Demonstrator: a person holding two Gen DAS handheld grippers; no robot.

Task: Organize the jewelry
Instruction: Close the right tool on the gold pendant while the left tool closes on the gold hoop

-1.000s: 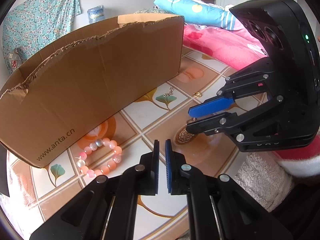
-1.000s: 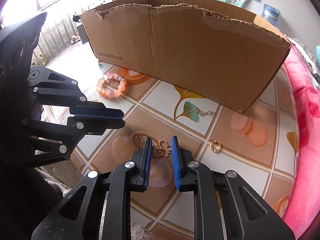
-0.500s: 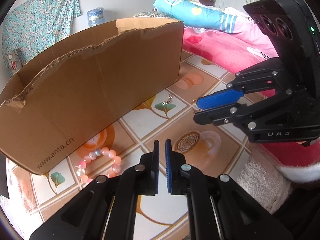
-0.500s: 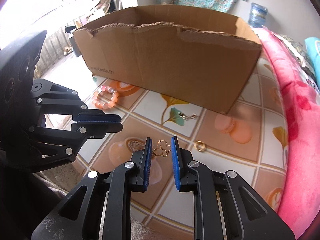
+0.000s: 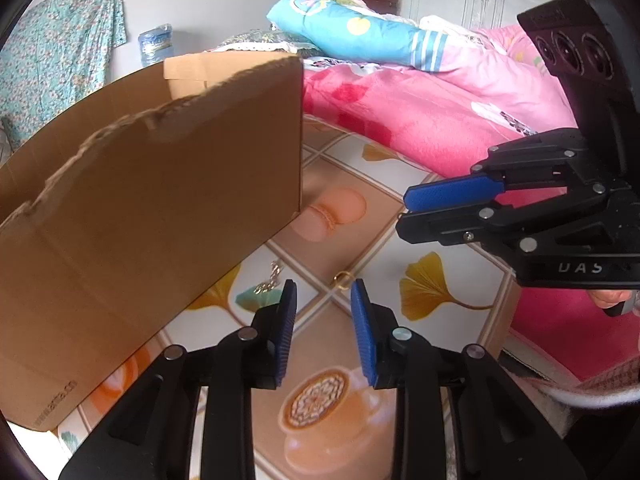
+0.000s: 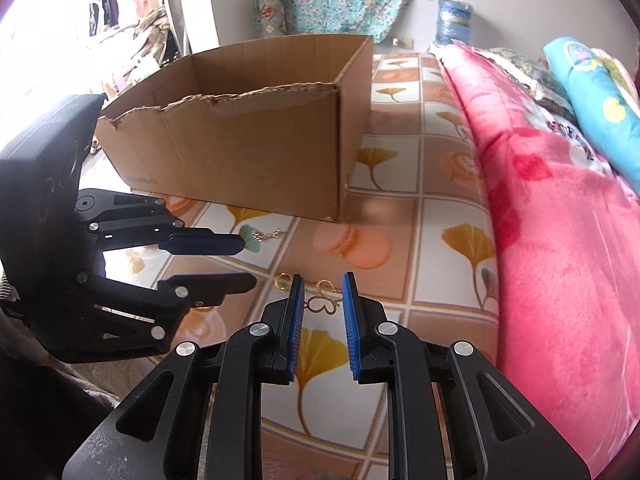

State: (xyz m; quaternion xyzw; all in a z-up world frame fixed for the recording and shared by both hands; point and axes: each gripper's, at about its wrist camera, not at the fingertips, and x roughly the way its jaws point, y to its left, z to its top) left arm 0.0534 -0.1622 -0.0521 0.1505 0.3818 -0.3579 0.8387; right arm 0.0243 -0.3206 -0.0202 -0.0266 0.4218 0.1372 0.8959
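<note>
The tabletop (image 6: 452,220) wears a patterned cloth (ginkgo leaves, macarons); a cardboard box (image 6: 256,160) stands on it; near the box's corner lie a small chain (image 6: 265,234) and a gold ring (image 6: 282,280); a pink blanket (image 6: 560,220) lies beside the box.

From my right wrist view, the chain (image 6: 264,235) lies just before the cardboard box (image 6: 256,152), the ring (image 6: 282,280) nearer me, the blanket (image 6: 560,240) right of it.

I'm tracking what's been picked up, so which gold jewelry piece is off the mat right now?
The gold butterfly pendant, clamped between the right tongs. The small gold ring and the short chain lie flat on the mat.
</note>
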